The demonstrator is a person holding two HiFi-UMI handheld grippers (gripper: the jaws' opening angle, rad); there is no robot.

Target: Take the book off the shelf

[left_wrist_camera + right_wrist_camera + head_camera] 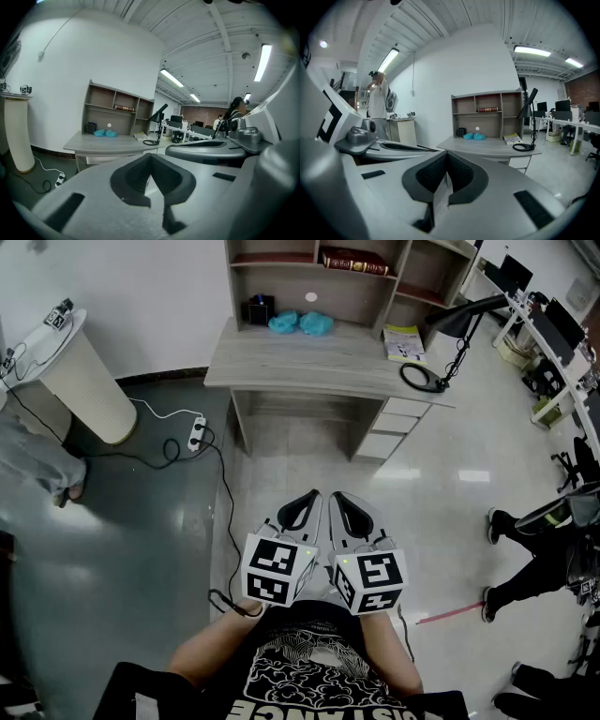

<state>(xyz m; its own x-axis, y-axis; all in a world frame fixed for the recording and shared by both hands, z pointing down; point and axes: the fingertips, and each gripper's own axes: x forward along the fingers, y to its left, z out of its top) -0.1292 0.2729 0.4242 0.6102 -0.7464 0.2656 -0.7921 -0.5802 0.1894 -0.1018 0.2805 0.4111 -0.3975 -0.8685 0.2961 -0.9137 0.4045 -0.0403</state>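
A dark red hardback book [354, 261] lies flat on the upper middle shelf of the grey wooden shelf unit [281, 292], which stands along the back of the pale grey wooden worktop [309, 367].

Both tools are held well short of the worktop, side by side over the glossy floor [441, 474] in front of it, and they point toward it with a slight downward tilt. The left tool [311, 495] is white plastic with black pads and a marker cube. Its jaws are pressed together with nothing between them, and the left gripper view shows the pads meeting along a narrow seam. The right tool [336, 496], of the same build, sits just beside it. Its jaws are likewise brought together and it is empty.

On the worktop, under the book's shelf, two crumpled light-blue bundles [300, 323] lie next to each other, with a small black box [259, 309] just to their left. Toward the worktop's right end rests a yellow-and-white booklet [404, 341]. A black desk lamp [448, 334] stands beside it, its ring-shaped base on the front right corner.

Left of the worktop stands a tall cream cylindrical stand [89, 381]. A white power strip [196, 432] lies on the floor near the worktop's left leg. Well to the right of the worktop are the legs of a person in dark trousers [530, 563].
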